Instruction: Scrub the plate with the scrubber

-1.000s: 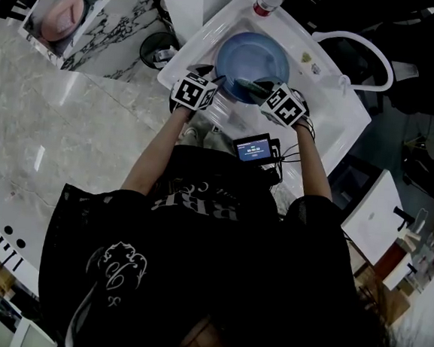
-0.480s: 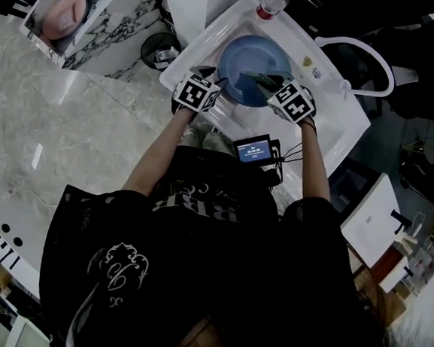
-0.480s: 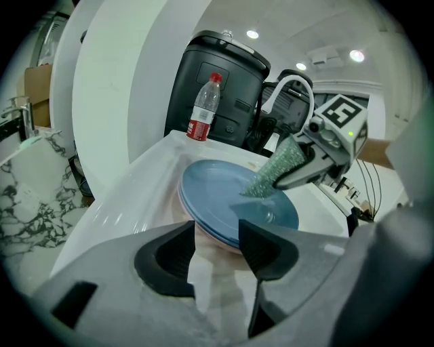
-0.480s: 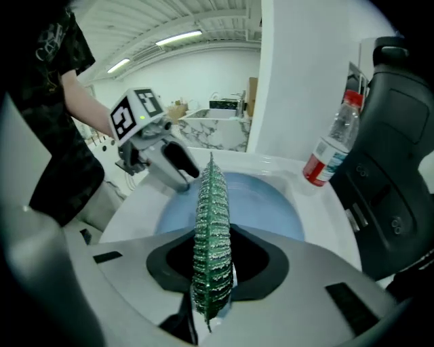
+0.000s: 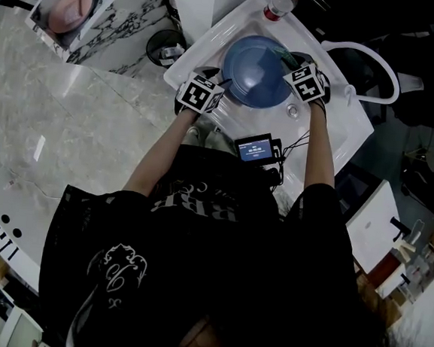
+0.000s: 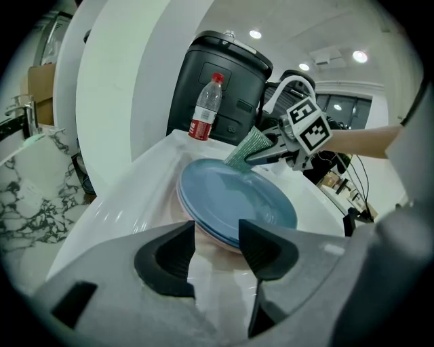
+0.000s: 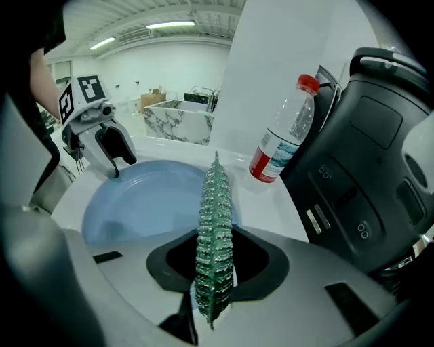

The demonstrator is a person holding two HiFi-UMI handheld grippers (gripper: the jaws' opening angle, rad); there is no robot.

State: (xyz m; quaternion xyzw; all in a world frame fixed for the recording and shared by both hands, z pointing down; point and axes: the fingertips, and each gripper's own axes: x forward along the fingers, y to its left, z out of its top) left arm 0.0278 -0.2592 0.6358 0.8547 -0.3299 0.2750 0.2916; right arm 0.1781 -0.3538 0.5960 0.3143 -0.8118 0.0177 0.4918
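Your scrubber [image 7: 215, 237] looks a rough, glittery green mesh; the plate [image 5: 257, 63] beside it is smooth and glossy, like the white sink [image 5: 217, 40] under that plate

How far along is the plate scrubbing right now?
Done: the right gripper is shut on the green scrubber. In hand: the scrubber is at the far rim of the blue plate; the left gripper, jaws apart, sits at the near rim. Left: probably most of its face.

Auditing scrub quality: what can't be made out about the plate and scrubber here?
- Residue on the plate: head view, too small and dark.
- Face of the scrubber: right gripper view, seen edge-on.
- Thing with the pink rim beneath: left gripper view, plate covers it.
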